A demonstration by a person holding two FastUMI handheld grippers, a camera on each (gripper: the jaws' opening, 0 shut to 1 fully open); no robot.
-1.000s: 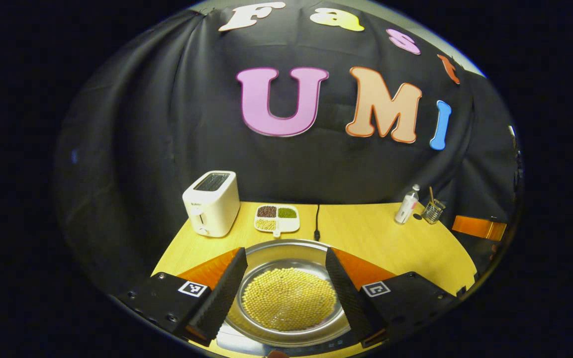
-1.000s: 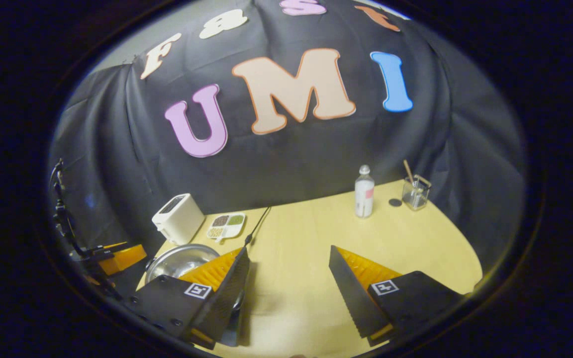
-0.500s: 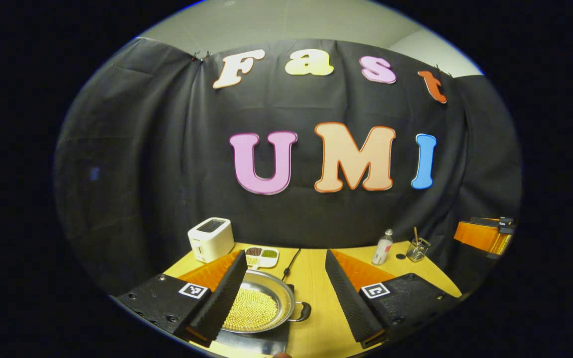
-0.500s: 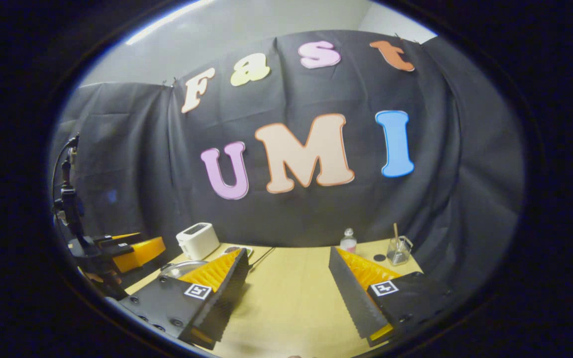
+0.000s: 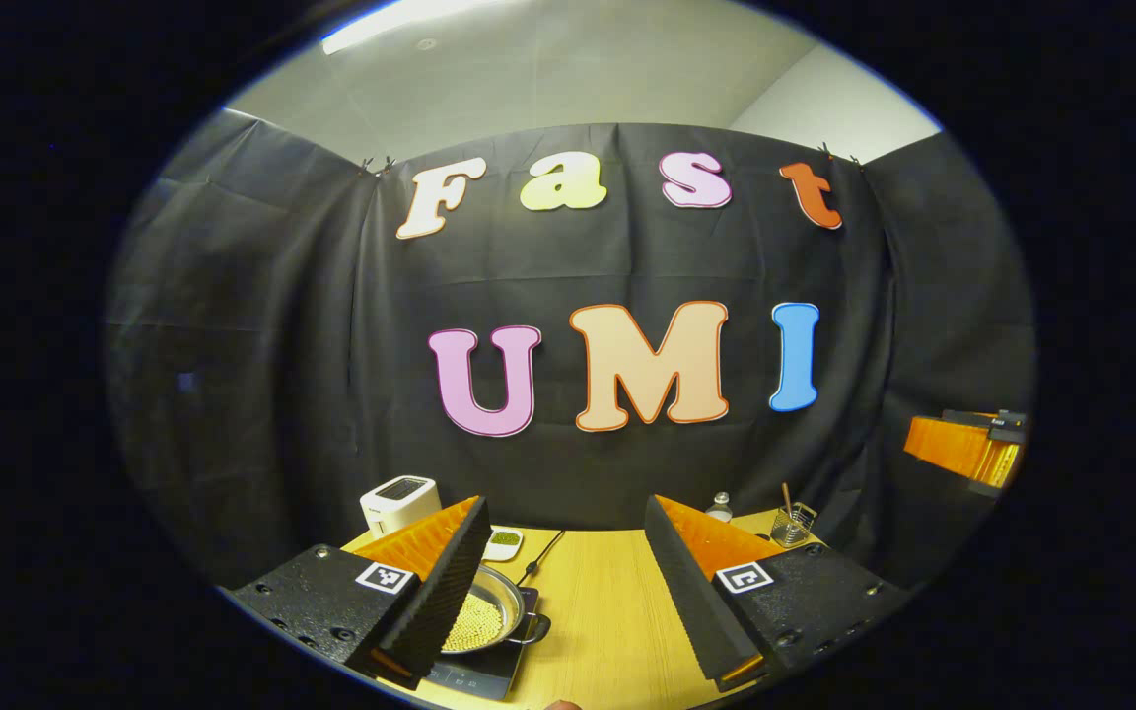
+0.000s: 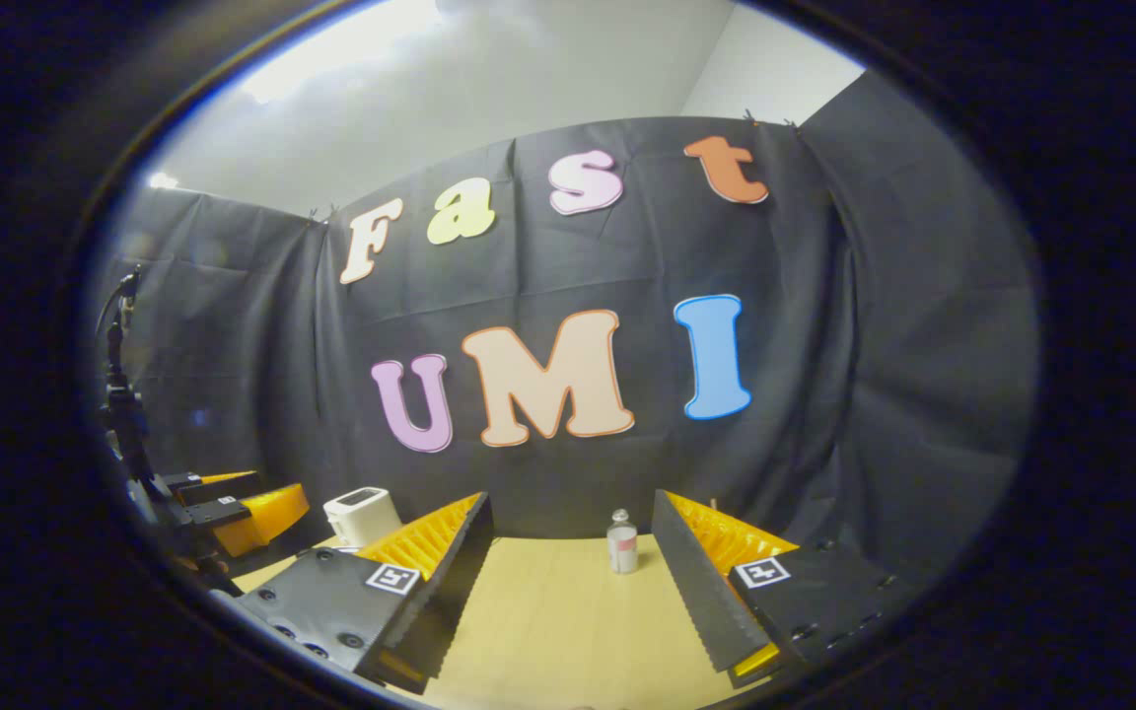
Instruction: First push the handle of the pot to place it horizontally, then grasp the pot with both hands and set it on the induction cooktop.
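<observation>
One pot [image 5: 485, 619] on cooktop [image 5: 474, 673], left gripper view

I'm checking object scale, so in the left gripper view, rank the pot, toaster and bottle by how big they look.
1. pot, though it sits nearest and is partly hidden
2. toaster
3. bottle, just its top visible

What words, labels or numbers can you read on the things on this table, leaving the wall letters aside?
No text reads on any thing.
Bottle label: too small.
Toaster front: blurred.
Cooktop panel: too small.
Square tags on the left gripper and right gripper: patterns, no words.
</observation>
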